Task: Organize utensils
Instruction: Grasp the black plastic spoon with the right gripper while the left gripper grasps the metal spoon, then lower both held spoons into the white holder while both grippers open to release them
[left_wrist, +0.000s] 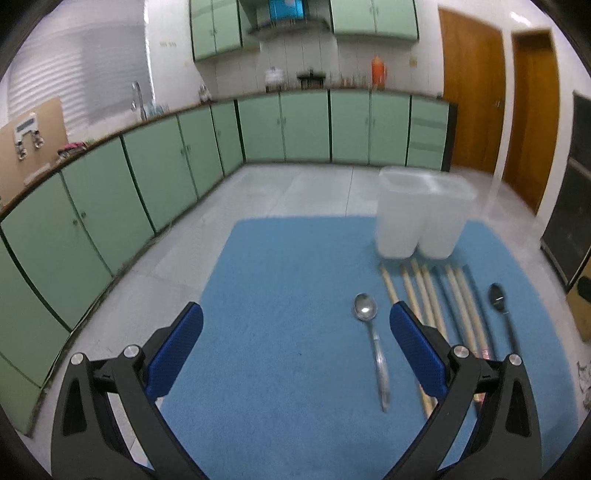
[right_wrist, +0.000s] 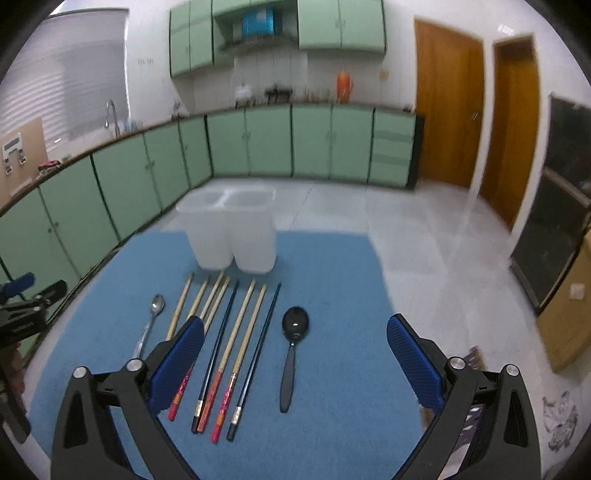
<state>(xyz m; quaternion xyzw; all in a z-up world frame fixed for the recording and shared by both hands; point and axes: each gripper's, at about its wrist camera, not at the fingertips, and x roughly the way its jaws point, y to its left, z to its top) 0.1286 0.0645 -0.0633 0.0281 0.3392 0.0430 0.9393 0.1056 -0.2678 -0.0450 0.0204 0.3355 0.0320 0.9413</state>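
On a blue mat (left_wrist: 280, 288) (right_wrist: 332, 280) stands a translucent white two-compartment holder (left_wrist: 421, 214) (right_wrist: 236, 229). In front of it lie several chopsticks (right_wrist: 236, 343) (left_wrist: 436, 295), wooden and black, side by side. A metal spoon (left_wrist: 369, 332) (right_wrist: 149, 325) lies left of them and a black spoon (right_wrist: 293, 343) (left_wrist: 500, 302) lies right of them. My left gripper (left_wrist: 295, 328) hovers open above the mat, with the metal spoon just inside its right finger. Above the black spoon and the right-hand chopsticks, my right gripper (right_wrist: 295, 339) hangs open. Both hold nothing.
Green cabinets (left_wrist: 155, 173) line the left and far walls. Wooden doors (right_wrist: 450, 110) stand at the back right. A cardboard box (right_wrist: 565, 314) and a dark glass-fronted cabinet (right_wrist: 554, 221) sit right of the mat. The left gripper (right_wrist: 22, 306) shows at the right wrist view's left edge.
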